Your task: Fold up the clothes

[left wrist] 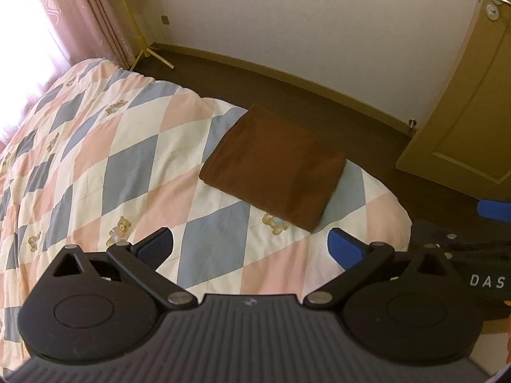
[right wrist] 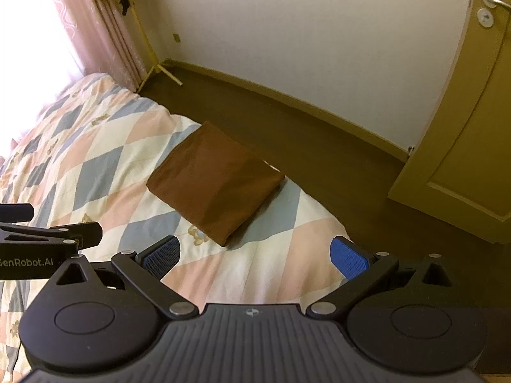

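Bedroom light falls on the diamond-patterned quilt (left wrist: 105, 146) where the brown cloth (left wrist: 274, 166) already lies folded in a neat rectangle near the bed's corner, ahead of both my left gripper (left wrist: 250, 249) and right gripper (right wrist: 255, 257), each spread apart and empty.
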The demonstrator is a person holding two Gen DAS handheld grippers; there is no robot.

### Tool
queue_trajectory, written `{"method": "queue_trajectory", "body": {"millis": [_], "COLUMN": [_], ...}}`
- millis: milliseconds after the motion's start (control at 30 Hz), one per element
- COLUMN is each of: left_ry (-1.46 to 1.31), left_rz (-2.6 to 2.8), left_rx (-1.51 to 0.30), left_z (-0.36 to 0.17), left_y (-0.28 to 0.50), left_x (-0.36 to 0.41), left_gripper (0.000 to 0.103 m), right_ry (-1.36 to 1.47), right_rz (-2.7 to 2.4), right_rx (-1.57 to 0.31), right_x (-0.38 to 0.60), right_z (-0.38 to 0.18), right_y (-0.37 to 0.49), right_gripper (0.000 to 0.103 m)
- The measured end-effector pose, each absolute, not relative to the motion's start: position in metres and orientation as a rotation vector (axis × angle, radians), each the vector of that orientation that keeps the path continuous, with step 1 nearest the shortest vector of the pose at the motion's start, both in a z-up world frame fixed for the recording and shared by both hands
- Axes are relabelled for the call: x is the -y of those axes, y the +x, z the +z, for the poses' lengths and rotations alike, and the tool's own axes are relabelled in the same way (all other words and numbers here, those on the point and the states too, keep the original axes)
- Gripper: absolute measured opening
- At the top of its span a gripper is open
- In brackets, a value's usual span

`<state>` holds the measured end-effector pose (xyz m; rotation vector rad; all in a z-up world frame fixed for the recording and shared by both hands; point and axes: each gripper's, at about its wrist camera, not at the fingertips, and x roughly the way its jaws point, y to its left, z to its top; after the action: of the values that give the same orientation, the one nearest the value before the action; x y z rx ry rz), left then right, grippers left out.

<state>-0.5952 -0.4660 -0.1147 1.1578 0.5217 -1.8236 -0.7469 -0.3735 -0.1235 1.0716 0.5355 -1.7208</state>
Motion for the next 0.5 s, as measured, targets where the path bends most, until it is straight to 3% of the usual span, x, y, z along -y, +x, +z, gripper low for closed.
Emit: {"method": "queue_trajectory", "body": {"millis": [500], "left_ry": [1.200], "left_rz": [-1.785], "left_rx": [-0.554], "left_z": [-0.136], "left_y": [-0.623], "left_x": [0.498], "left_gripper": [0.102], "right_ry": [1.109], "right_rz": [-1.662], "right_rx": [-0.573], "right_x": [0.406], "right_z": [-0.143], "right_y": [-0.774], "right_gripper": [0.103]}}
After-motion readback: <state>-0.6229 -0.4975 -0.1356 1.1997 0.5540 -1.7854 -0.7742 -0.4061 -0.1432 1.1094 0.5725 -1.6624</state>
